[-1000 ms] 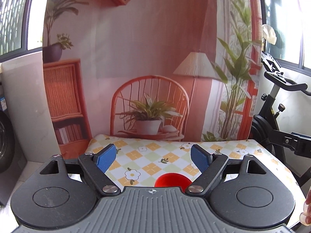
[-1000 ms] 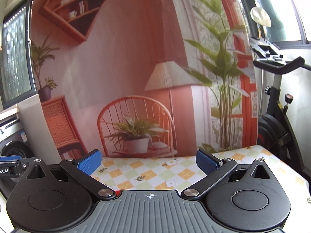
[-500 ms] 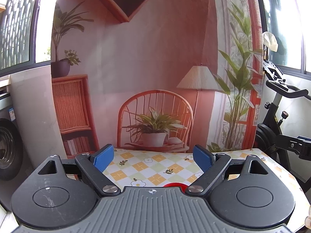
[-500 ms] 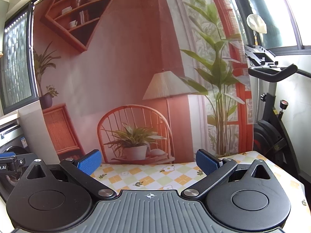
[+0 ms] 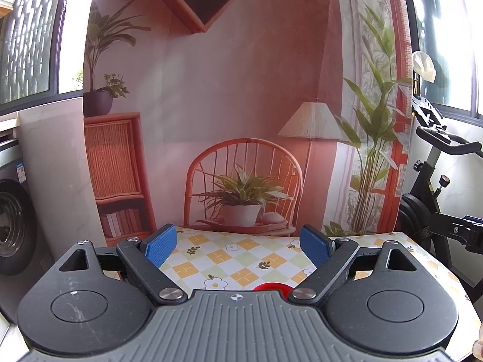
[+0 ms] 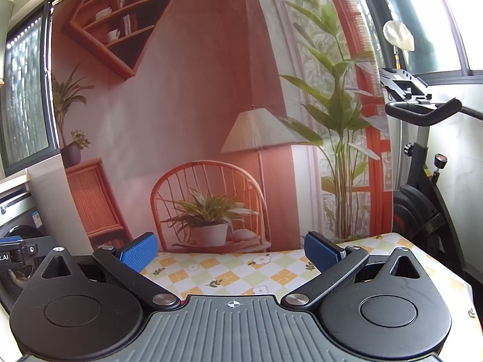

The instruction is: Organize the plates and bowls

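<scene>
Both tongs spread wide, nothing between the pads. Left gripper (image 5: 237,246) held level over the checked tablecloth (image 5: 229,259), aimed at the printed backdrop (image 5: 241,90). Right gripper (image 6: 232,252) same pose, same cloth, backdrop at 12 o'clock.

Task item: only 1 dish in sight, a red bowl or plate (image 5: 269,286), cannot tell which; just a sliver at 6 o'clock in left wrist view, tucked under the gripper body, slightly toward the right finger. Possibly a speck of red at the body edge in right wrist view, too small to call. No other plates or bowls visible; stack target unknown.

Risks, as judged from here:
- Red dish nearly hidden below the cam. Dropping straight down w/o tilting = blind descent, finger likely to land on the rim instead of straddling it, tipping or skidding the dish.
- Cloth looks smooth; a knock could slide the dish toward the table edge at 6 o'clock.
- Exercise bike (image 5: 437,199) at 3 o'clock, close to table on the right; wide swing of right gripper could clip it.
- 2 grippers side by side; converging on 1 dish risks a collision.
</scene>
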Tool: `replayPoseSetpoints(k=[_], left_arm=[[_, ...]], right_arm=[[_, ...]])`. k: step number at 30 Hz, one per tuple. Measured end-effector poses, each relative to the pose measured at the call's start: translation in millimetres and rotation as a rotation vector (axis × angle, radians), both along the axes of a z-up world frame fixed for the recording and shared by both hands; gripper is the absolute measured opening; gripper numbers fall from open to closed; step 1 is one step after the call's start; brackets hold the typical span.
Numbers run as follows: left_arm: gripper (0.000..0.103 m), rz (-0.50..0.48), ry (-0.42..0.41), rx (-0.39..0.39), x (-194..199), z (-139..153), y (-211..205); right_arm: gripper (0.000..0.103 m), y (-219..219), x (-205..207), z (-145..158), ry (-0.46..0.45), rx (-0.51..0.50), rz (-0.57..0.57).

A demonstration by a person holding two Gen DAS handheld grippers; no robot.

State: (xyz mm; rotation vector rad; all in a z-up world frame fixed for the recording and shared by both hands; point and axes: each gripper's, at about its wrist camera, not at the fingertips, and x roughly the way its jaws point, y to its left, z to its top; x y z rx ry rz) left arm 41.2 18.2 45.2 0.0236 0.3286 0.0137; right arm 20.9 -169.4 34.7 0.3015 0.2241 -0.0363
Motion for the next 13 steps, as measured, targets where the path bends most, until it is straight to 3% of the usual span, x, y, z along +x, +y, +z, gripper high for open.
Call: replayPoseSetpoints(k=[13], left_arm=[[0.09, 0.017, -0.007, -0.001, -2.0, 1.2, -0.8]], right_arm=[[0.103, -1.7, -2.3, -4.2, 0.003, -0.001, 0.0]])
